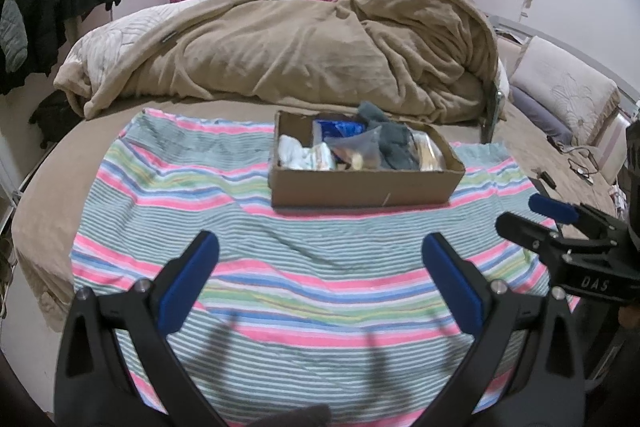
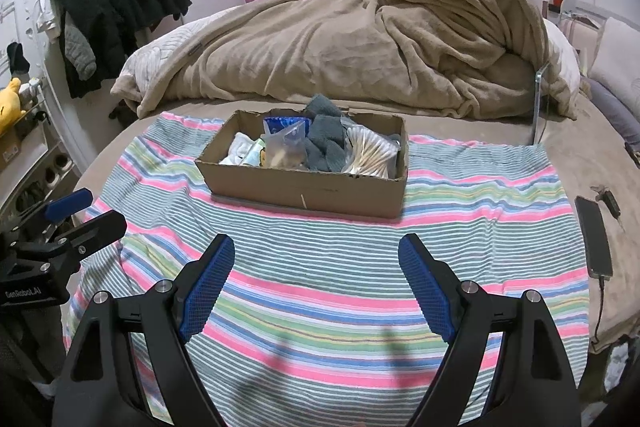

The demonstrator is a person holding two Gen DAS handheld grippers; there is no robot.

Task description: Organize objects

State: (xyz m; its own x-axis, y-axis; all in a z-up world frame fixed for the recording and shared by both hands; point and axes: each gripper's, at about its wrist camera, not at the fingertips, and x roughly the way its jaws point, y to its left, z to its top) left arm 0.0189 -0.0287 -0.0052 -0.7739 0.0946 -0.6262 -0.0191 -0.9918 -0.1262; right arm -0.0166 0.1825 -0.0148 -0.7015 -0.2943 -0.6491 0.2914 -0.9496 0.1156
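Left hand-held gripper: held wide open, nothing gripped.
Right hand-held gripper: held wide open, nothing gripped.
Striped cloth: spread on bed.
Cardboard box: filled, set on cloth.

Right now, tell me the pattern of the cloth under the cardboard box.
The cloth has pink, green, blue and white stripes, clearest in the right wrist view.

The cardboard box hides the lower parts of its contents behind its front wall; the grey cloth covers whatever lies beneath; the blue packet is mostly concealed, its print unreadable; the phone screen shows nothing legible; both grippers' bases are cut off by the bottom edges.
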